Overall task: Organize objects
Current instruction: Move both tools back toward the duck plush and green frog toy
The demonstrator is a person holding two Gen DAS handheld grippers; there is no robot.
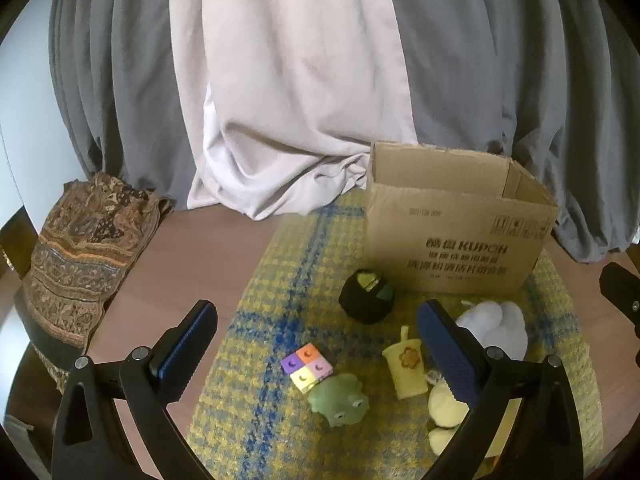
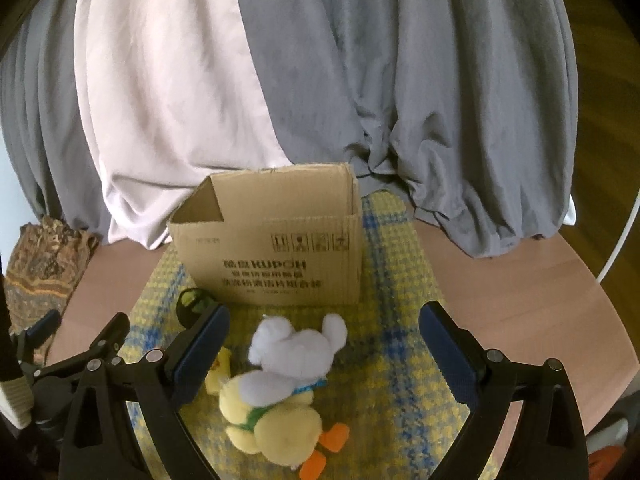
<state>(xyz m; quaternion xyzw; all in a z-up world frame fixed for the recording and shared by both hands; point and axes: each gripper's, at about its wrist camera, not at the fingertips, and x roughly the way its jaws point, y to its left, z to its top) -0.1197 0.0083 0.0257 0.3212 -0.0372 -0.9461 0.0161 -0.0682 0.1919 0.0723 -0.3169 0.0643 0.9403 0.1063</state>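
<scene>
An open cardboard box (image 1: 456, 248) (image 2: 276, 264) stands at the back of a yellow and blue mat (image 1: 280, 280) (image 2: 400, 360). In front of it lie a black and green ball (image 1: 366, 296) (image 2: 192, 300), a four-colour block square (image 1: 307, 365), a green frog toy (image 1: 340, 398), a yellow toy cup (image 1: 406, 366), a white plush (image 1: 496, 328) (image 2: 296, 346) and a yellow duck plush (image 2: 276, 424) (image 1: 444, 408). My left gripper (image 1: 316, 340) hangs open above the blocks and frog. My right gripper (image 2: 324, 344) is open over the two plush toys, holding nothing.
A folded patterned cloth (image 1: 84, 248) (image 2: 40, 264) lies on the wooden table (image 1: 192, 248) at the left. Grey and pale curtains (image 1: 288, 80) hang behind the box. Bare table (image 2: 520, 292) shows right of the mat.
</scene>
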